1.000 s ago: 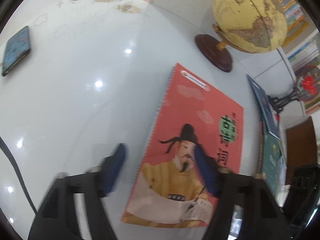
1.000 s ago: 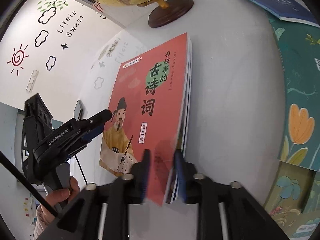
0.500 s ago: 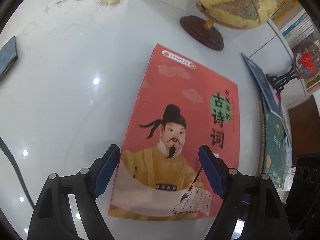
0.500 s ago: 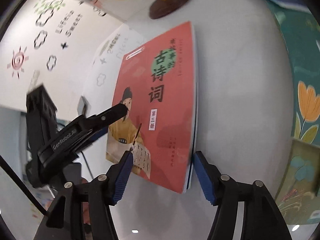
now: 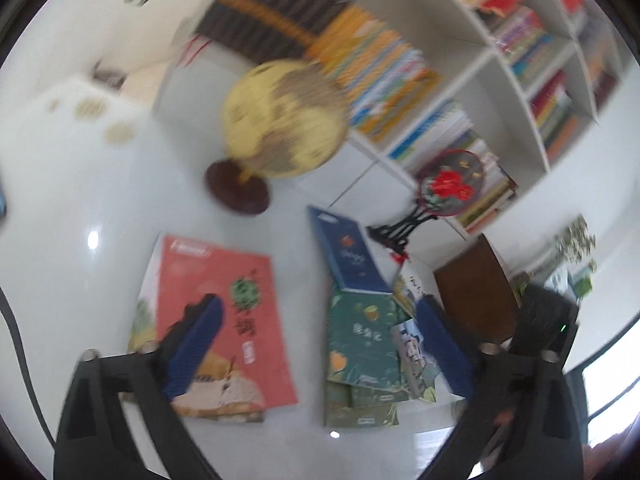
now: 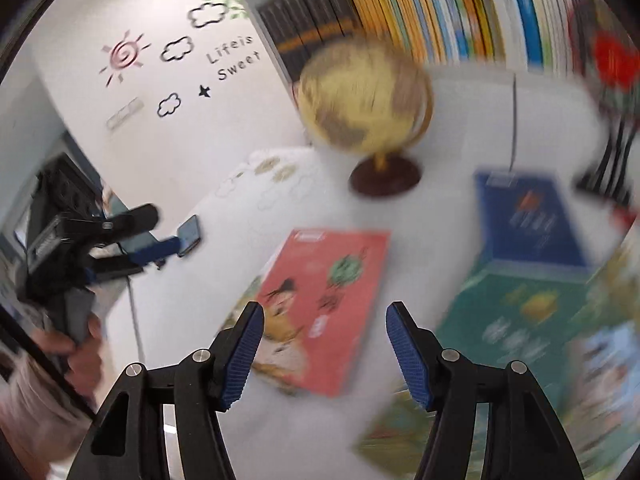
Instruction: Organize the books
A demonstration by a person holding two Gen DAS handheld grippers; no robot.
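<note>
Left wrist view, nearest first: the left gripper fills the lower edge, its blue-padded jaws spread wide with nothing between them; they have just been opening further. Under and beyond its left finger, at lower left of centre, the red book lies flat on the white table, its cover salmon red with a green roundel, dark characters and a figure in yellow robes, all smeared by blur. It rests on top of another book whose green and yellow edge shows along its left and bottom sides. To the right, apart from it, lies a loose pile of books, dark green picture covers below and a blue book overlapping the pile's far end. Farther up stand a yellow globe on a dark round base and a round red-flowered fan on a black stand, with a white bookshelf of coloured spines behind. In the right wrist view the right gripper sits at the bottom, jaws parted and empty, having just been opening; the red book lies beyond them at centre, clear of both pads. At far left a hand holds the left gripper, raised above the table.
</note>
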